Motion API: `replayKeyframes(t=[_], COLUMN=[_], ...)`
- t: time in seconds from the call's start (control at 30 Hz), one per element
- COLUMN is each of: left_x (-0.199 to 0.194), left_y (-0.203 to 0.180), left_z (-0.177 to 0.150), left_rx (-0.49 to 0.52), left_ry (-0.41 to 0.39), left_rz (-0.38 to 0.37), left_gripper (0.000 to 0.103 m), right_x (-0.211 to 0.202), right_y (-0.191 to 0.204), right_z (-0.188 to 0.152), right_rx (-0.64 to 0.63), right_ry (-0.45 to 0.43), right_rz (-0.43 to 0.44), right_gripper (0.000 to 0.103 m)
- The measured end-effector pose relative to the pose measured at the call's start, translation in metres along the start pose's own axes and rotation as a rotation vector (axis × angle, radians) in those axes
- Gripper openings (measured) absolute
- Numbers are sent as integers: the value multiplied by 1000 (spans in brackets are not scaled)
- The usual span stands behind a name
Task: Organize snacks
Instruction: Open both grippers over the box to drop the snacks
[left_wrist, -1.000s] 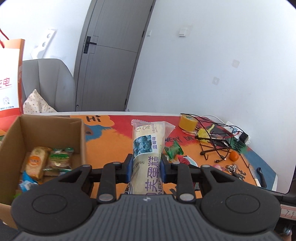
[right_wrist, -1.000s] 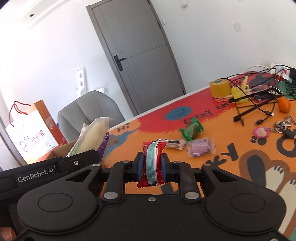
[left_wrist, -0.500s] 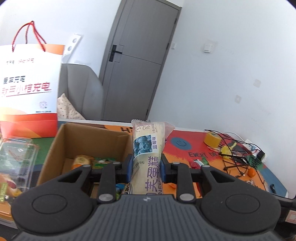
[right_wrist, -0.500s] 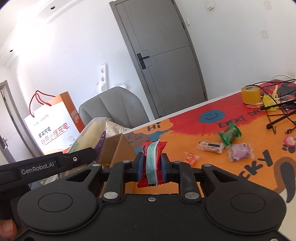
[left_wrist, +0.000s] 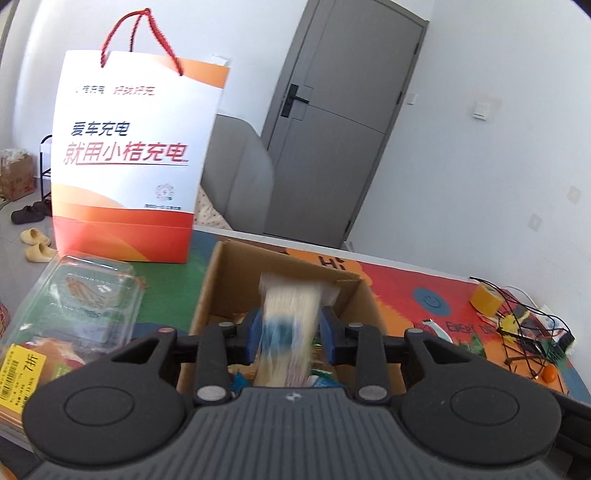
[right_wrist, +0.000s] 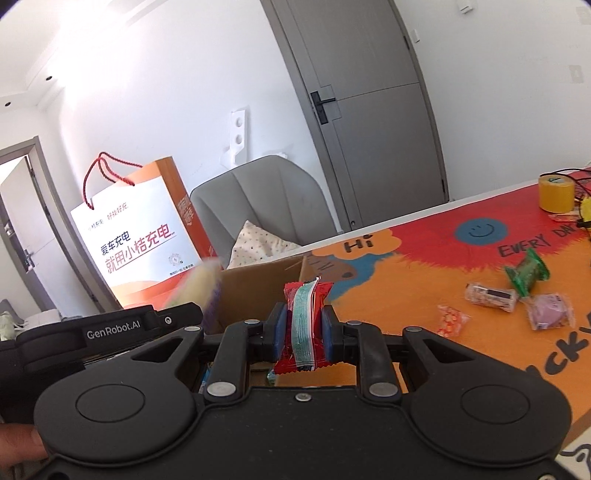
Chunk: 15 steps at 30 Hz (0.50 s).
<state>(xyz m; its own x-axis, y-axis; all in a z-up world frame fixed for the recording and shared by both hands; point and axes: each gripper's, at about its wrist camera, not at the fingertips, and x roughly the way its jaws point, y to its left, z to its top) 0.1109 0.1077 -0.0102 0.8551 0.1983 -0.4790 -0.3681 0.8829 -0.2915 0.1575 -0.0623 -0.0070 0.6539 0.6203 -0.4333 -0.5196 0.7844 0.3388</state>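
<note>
Slipping lengthwise, blurred cake packet (left_wrist: 288, 328) between opening left hand-held gripper (left_wrist: 290, 330); pointing boxward.

Blurred cake packet (left_wrist: 288, 328), apparently loose between opening left gripper (left_wrist: 290, 329) pads, over box (left_wrist: 221, 280).

We noted a matt brown cardboard box (left_wrist: 229, 291); a glossy paper bag (left_wrist: 129, 155) with red cord handles; a clear glossy plastic clamshell (left_wrist: 85, 295); a shiny red foil-like wrapper (right_wrist: 304, 325); matt black plastic gripper bodies.
</note>
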Motion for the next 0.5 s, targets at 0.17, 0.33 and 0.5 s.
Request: replayKeyframes(t=[0.17, 0.33, 0.5], left_x=[-9, -15, -10], left_y=[6, 12, 21], left_z=[3, 5, 6], left_rx=[1, -3, -34], left_ry=[-18, -33, -16], left_rz=[-6, -6, 16], left_gripper=[52, 66, 74], right_x=[15, 27, 34], right_y=[11, 24, 32], right_z=[1, 1, 2], right_rx=[-6, -12, -14], right_ry=[20, 34, 41], right_rz=[10, 21, 22], right_gripper=[21, 21, 32])
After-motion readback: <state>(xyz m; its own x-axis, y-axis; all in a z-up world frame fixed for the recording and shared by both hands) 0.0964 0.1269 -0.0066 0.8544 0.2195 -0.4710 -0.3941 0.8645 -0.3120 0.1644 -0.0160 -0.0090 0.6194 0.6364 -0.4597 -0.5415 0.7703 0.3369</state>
